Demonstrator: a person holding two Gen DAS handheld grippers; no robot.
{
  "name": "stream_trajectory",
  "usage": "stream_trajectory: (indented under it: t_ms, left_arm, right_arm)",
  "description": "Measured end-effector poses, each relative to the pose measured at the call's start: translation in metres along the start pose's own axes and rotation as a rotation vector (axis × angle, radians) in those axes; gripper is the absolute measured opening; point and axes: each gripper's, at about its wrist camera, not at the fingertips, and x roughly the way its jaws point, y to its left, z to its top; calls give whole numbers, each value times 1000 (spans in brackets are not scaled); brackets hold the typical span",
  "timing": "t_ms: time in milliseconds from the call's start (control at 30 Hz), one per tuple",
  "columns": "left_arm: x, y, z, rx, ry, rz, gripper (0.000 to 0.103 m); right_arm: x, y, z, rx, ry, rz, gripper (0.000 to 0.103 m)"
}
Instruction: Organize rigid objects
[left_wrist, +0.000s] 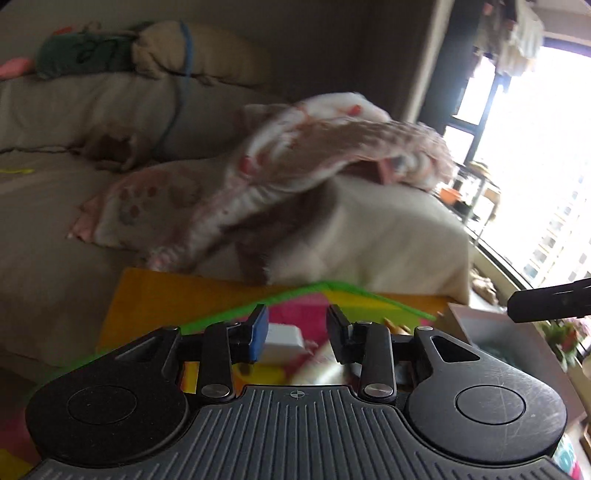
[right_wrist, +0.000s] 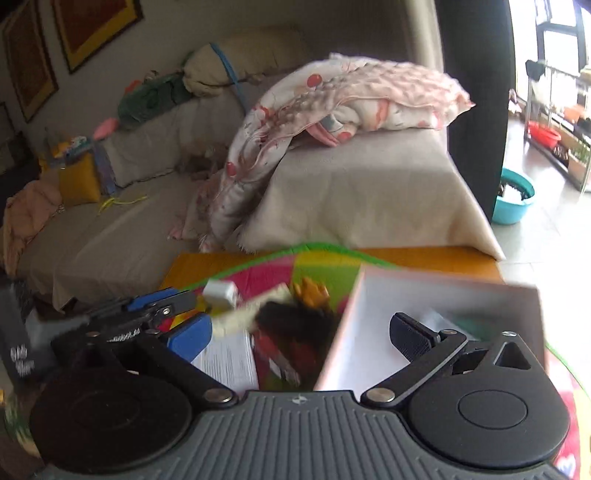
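Note:
My left gripper (left_wrist: 297, 332) is shut on a small white block (left_wrist: 284, 339) just above the colourful mat (left_wrist: 295, 306). The right wrist view shows the same block (right_wrist: 221, 293) at the tip of that gripper, at the left. My right gripper (right_wrist: 301, 336) is open wide with nothing held. Its blue-padded finger (right_wrist: 188, 336) is over a printed white sheet (right_wrist: 229, 358), and its black finger (right_wrist: 413, 336) is over the open white box (right_wrist: 443, 291). Below the gap lie a blurred black object (right_wrist: 291, 317) and a yellow toy (right_wrist: 314, 291).
The mat, edged in green, lies on an orange table (right_wrist: 424, 258). Behind it stands a sofa (right_wrist: 351, 184) with a pink-and-white blanket (right_wrist: 332, 96) and cushions. A teal basin (right_wrist: 513, 199) sits on the floor at the right. The white box (left_wrist: 480, 325) is right of my left gripper.

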Motion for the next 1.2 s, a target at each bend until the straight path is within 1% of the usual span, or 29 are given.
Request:
stream_trajectory:
  t_ms: [33,67,100,133,167,200,233,300,333,400,467,500,533,600,733,800,833,867,933,1000,1067,1100,1133,1167,1200]
  left_arm:
    - [12,8,4,-25,1,8,38]
    - [24,14,6,-44,11,2,38]
    - [37,17,7,-54,30,-9,38]
    - [51,18,8,-50,54,-19,37]
    - [62,17,7,-36,81,-27,37]
    - [74,16,3,-14,108,-31,36]
    - [83,16,1,2,133,-42,34]
    - [91,19,-6,13,155,-90,36]
    - [91,21,-8,8,158,-119,36]
    - [85,24,-14,8,180,-176,36]
    - [69,23,-26,49,200,-229,36]
    - [57,22,-33,60,204,-240,36]
    - [46,22,-42,62,213,-252,33]
    - [17,21,-62,52,208,-266,31]
    - [-33,17,-97,3,208,-288,31]
    - [-58,15,-112,-36,213,-289,31]
    - [-67,13,-117,-47,217,-286,31]
    - [-76,11,-122,-47,216,-281,31]
    - [-89,3,-129,-39,215,-256,31]
    - [-98,-2,-134,-47,213,-235,31]
    - [-104,-8,-140,-75,226,-254,32]
    - [-104,-12,-143,-90,241,-280,32]
    - [-102,-18,-145,-97,260,-307,33]
    - [-102,-25,-148,-89,275,-328,36]
    - [-103,-35,-151,-64,285,-328,39]
  right_arm:
    - [22,5,15,12,26,-21,93]
    - [46,9,28,18,55,-41,90]
    - [70,13,37,13,87,-65,81]
    - [92,18,43,8,117,-94,68]
    - [114,22,46,-2,146,-122,61]
    - [133,26,48,-23,173,-150,49]
    - [151,29,48,-43,198,-179,46]
    - [178,35,41,-93,234,-228,45]
    - [188,37,36,-107,257,-247,42]
    - [196,39,28,-111,291,-260,41]
    - [187,44,19,-119,300,-226,41]
    - [181,47,14,-131,322,-190,41]
    - [174,50,8,-135,342,-156,41]
    - [156,57,-10,-145,367,-100,40]
    - [114,75,-60,-228,384,-15,40]
    - [89,81,-84,-267,368,15,40]
    - [73,84,-97,-308,345,23,42]
    - [57,86,-111,-362,313,33,46]
    - [25,87,-137,-461,235,15,76]
    - [-6,82,-159,-547,172,20,86]
    - [-27,72,-178,-597,164,5,86]
    - [-35,66,-186,-616,158,-25,87]
    - [-48,65,-192,-631,122,-64,87]
    - [-54,59,-198,-653,96,-125,87]
    - [-58,54,-203,-678,69,-209,87]
